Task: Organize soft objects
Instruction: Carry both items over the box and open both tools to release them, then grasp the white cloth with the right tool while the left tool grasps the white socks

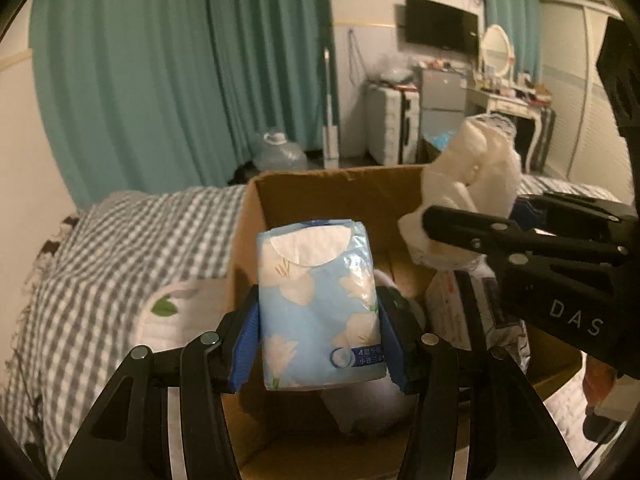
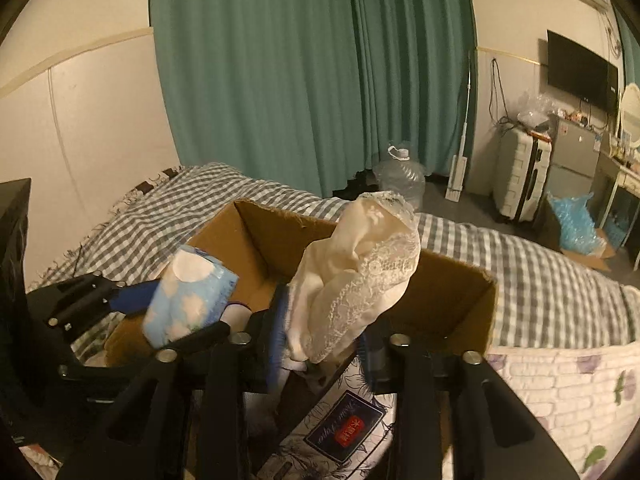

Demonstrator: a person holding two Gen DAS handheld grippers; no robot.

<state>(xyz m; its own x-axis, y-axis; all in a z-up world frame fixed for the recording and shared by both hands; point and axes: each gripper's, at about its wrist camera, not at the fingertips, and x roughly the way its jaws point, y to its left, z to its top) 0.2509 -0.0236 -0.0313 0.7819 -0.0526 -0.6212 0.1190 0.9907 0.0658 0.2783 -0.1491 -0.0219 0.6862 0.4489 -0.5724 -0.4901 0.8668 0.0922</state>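
My left gripper [image 1: 320, 340] is shut on a light blue tissue pack [image 1: 318, 304] with white flowers and holds it upright above the open cardboard box [image 1: 304, 196]. The pack also shows in the right wrist view [image 2: 188, 296], at the left. My right gripper [image 2: 324, 348] is shut on a white lace-trimmed cloth [image 2: 356, 272] and holds it over the same box [image 2: 452, 292]. From the left wrist view the cloth [image 1: 472, 180] sticks up at the right, above the box's far corner. A flat packet with a dark label [image 2: 344, 428] lies inside the box under my right gripper.
The box stands on a bed with a grey-white checked cover [image 1: 120, 248] and a white quilted pad [image 2: 568, 384]. Teal curtains [image 2: 312, 72], a clear water jug [image 2: 400, 176], a white suitcase [image 2: 520, 168] and a dressing table [image 1: 508, 96] stand behind.
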